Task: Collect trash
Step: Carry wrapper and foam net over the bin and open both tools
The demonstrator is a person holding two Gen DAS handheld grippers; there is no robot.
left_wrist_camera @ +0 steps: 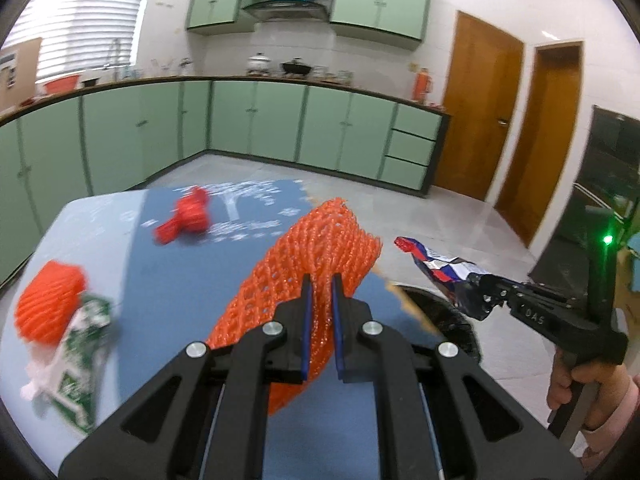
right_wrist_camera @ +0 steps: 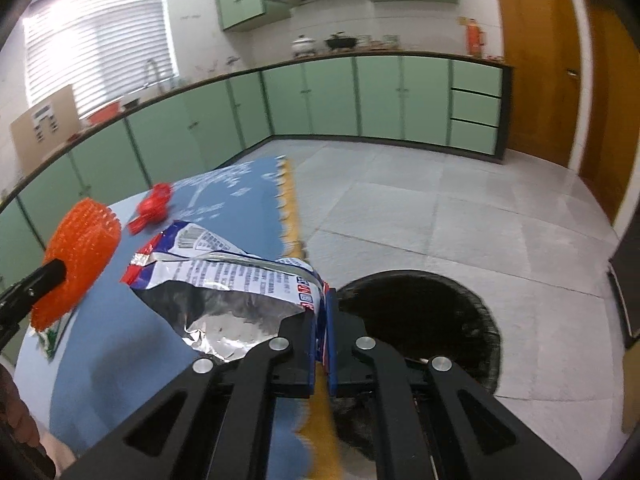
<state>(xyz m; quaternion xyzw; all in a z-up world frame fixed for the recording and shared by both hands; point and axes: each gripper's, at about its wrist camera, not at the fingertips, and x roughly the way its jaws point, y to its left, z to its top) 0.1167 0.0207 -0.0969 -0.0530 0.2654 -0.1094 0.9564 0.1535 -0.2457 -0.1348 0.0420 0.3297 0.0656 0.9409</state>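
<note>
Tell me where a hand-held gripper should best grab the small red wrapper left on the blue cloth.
Probably the narrow twisted tail of the red wrapper, which points toward the near-left. It is thinner than the bunched body and would fit between the fingers. Come from above, closing across the tail. Blur hides finer detail.

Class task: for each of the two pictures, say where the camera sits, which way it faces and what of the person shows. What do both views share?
Left wrist view: on the left tongs, facing the kitchen cabinets over the blue cloth-covered table; they pinch an orange foam net sleeve; the right hand shows.
Right wrist view: on the right tongs, facing table edge and black round bin; they pinch a crumpled foil snack bag.
Shared: table, sleeve, bag, red crumpled wrapper.
</note>
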